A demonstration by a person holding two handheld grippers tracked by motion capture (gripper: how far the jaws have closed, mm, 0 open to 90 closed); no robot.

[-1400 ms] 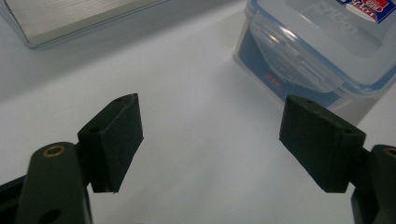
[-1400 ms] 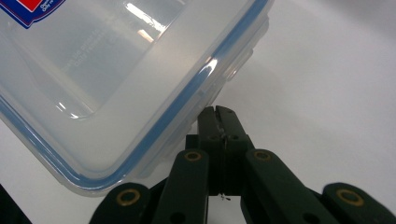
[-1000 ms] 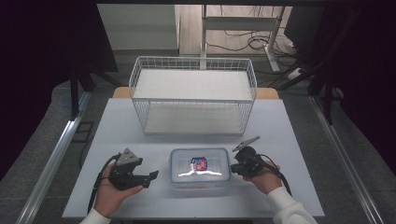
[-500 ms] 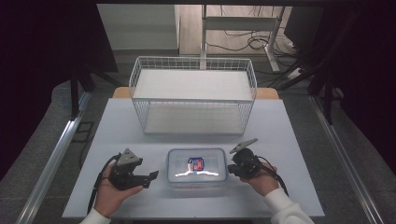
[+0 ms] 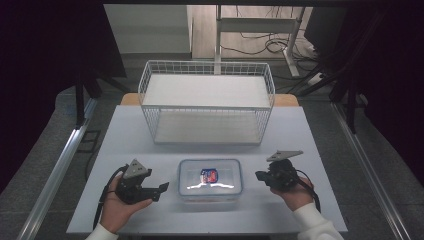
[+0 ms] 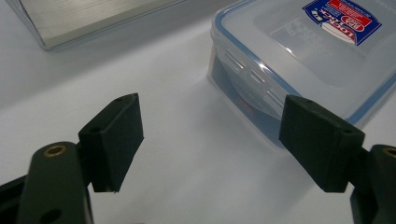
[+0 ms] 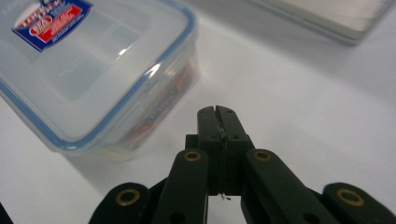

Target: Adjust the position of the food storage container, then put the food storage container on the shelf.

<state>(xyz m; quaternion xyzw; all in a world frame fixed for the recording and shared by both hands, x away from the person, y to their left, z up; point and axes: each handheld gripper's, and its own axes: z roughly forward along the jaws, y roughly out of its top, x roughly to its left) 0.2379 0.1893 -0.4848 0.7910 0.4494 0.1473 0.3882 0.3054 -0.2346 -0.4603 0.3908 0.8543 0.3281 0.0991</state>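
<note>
Both grippers are black with brass-coloured rivets: the left gripper (image 6: 212, 144) has blocky rectangular pads, the right gripper (image 7: 217, 114) narrow ones. Each carries a grey triangular plate, black cable; white sleeves (image 5: 315, 225)

Surface: white table (image 5: 310, 135).
Far half: white wire basket (image 5: 207, 102) standing on it.
Near edge, centre: clear lidded plastic container (image 5: 210, 179), red-and-blue label on top.

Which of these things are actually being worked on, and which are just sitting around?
Likely in use:
- clear plastic lidded box with blue seal
- left tool, open
- right tool, shut

Possibly just nearby:
- white wire basket
- white table
</note>
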